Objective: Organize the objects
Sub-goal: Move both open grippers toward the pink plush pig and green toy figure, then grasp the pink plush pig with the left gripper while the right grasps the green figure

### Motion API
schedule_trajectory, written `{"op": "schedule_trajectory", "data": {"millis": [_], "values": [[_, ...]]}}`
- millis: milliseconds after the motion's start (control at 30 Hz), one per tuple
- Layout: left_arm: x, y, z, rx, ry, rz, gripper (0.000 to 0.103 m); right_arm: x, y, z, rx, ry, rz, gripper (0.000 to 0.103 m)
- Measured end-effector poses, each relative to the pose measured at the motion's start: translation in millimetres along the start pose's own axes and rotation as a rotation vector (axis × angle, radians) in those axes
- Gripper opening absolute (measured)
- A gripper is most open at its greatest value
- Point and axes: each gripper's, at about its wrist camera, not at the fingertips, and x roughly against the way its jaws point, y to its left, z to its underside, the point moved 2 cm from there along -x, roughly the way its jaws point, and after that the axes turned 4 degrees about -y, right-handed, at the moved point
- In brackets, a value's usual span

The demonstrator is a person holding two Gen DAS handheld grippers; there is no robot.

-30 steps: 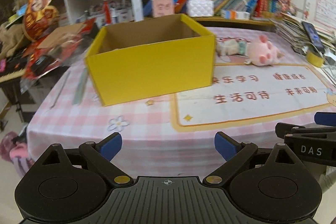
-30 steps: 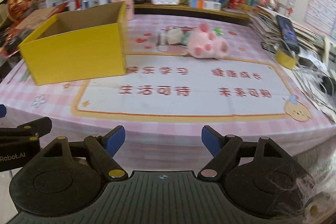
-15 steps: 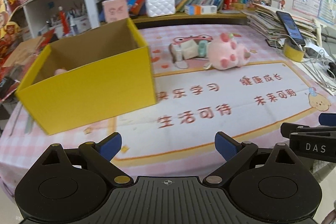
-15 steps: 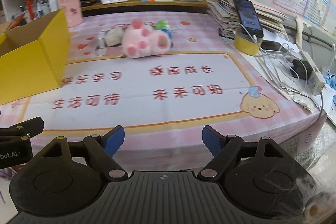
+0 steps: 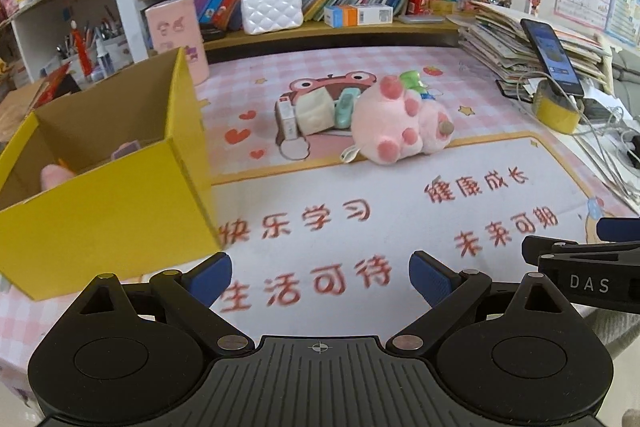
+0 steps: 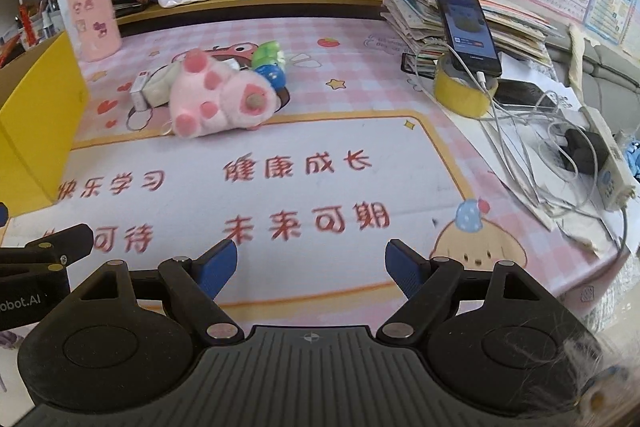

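Left gripper (image 5: pixel 320 277) and right gripper (image 6: pixel 311 265) jaws apart and empty over the worktop (image 5: pixel 400 219), pink plush toy (image 5: pixel 394 125) at twelve o'clock, yellow box (image 5: pixel 108 199) at nine, contents half hidden, small items behind the plush indistinct.

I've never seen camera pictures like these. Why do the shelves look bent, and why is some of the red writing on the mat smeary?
Left wrist view: the fisheye lens bows the wooden bookshelf, and the red printed characters near the open left hand-held gripper look smeared. Right wrist view: the same curving, soft nearby lettering, while the pink plush toy stays fairly sharp; lighting is even, without harsh glare.
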Motion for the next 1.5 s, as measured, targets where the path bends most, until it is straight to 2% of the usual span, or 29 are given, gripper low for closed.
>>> {"op": "schedule_trajectory", "data": {"millis": [333,733,900,1167,1233,1333,1500], "values": [[-30,-18,-33,0.031,0.004,-0.043,0.097,-42,-24,-38,0.008,0.005,-0.045,0.080],[-68,-34,-77,0.036,-0.016,-0.067,0.097,-91,-38,-93,0.020,-0.029,-0.090,0.080],[-90,-40,-90,0.029,-0.021,-0.067,0.097,-114,-47,-119,-0.014,-0.040,-0.145,0.079],[-120,-53,-103,0.030,-0.038,-0.002,0.097,-153,-40,-158,-0.050,-0.020,-0.326,0.074],[-132,-56,-102,0.027,-0.019,0.006,0.097,-165,-33,-163,-0.029,-0.006,-0.349,0.070],[-140,-58,-103,0.050,-0.034,0.029,0.097,-184,-24,-168,-0.022,0.032,-0.361,0.061],[-154,-58,-106,0.108,-0.030,0.053,0.097,-207,-15,-170,-0.054,0.094,-0.394,0.058]]}}
